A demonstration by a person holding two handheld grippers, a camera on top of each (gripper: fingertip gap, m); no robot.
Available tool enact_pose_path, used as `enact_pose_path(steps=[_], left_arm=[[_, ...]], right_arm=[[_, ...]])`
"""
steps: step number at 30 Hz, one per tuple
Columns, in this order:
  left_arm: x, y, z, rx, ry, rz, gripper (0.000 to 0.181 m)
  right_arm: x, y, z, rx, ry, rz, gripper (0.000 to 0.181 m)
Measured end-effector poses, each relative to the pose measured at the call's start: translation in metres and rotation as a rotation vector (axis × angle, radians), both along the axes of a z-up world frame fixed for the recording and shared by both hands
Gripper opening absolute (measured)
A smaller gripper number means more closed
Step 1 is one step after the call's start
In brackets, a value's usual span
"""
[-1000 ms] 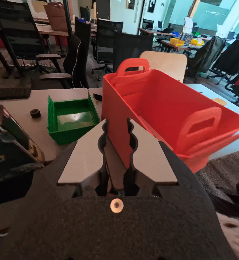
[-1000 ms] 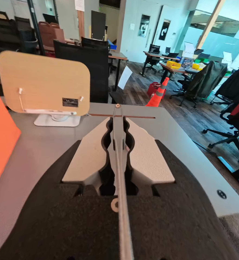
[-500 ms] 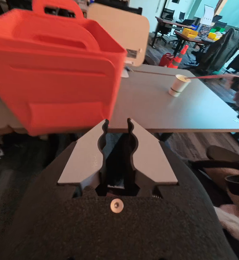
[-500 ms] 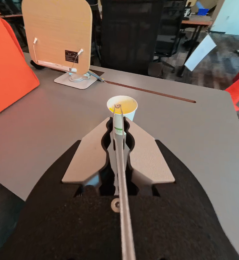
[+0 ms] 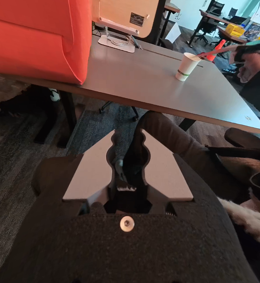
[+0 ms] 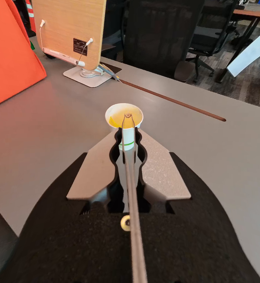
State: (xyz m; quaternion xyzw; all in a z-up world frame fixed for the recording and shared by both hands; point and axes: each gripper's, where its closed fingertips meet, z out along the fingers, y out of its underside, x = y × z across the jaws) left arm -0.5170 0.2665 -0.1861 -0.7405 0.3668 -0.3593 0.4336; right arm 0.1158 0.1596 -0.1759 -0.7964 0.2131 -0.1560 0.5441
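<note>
Swinging away from the orange bin [image 5: 38,39], our left claw [image 5: 127,133] now hangs half-open and empty below the counter [image 5: 141,82] edge. Our right claw [image 6: 127,130] pinches tweezers [image 6: 131,176] (tiny gear [image 6: 128,115] at their tip) now directly above the paper cup [image 6: 127,137].

Left gripper [image 5: 128,133] is empty, jaws apart, below the table [image 5: 141,79] edge, over carpet and a person's leg [image 5: 169,137]. On the table: orange bin [image 5: 38,39] at left, paper cup [image 5: 187,66] at right. Tweezers [image 5: 215,51] reach over the cup's rim.
</note>
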Motion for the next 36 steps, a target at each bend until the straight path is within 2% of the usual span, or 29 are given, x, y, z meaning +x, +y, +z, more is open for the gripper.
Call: enact_pose_path(steps=[4,7,13,18,21,24,27,31,36], left_arm=[[0.012,-0.025,-0.007,0.009,0.015,-0.006,0.028],[0.033,-0.033,-0.004,0.055,0.031,-0.049,0.029],[0.11,-0.046,0.004,0.067,-0.016,-0.205,0.029],[0.162,-0.057,-0.016,-0.016,-0.013,-0.296,0.03],[0.186,-0.049,-0.036,-0.064,0.005,-0.312,0.03],[0.221,-0.018,-0.049,0.038,0.059,-0.285,0.031],[0.262,0.0,-0.04,0.056,0.029,-0.257,0.031],[0.323,-0.013,-0.018,-0.005,-0.064,-0.322,0.031],[0.379,-0.044,-0.003,0.023,-0.132,-0.383,0.033]], right_arm=[[0.008,-0.004,0.002,-0.017,0.01,0.043,0.016],[0.01,-0.008,0.002,-0.013,0.03,0.081,0.017],[0.005,-0.02,0.014,0.04,0.024,0.125,0.018],[-0.015,-0.05,0.044,0.162,-0.077,0.189,0.017],[-0.021,-0.069,0.054,0.251,-0.142,0.221,0.016],[-0.018,-0.076,0.063,0.346,-0.187,0.297,0.016],[-0.006,-0.078,0.069,0.399,-0.219,0.362,0.016],[0.0,-0.093,0.073,0.421,-0.189,0.365,0.016],[-0.042,-0.139,0.055,0.354,-0.102,0.325,0.016]])
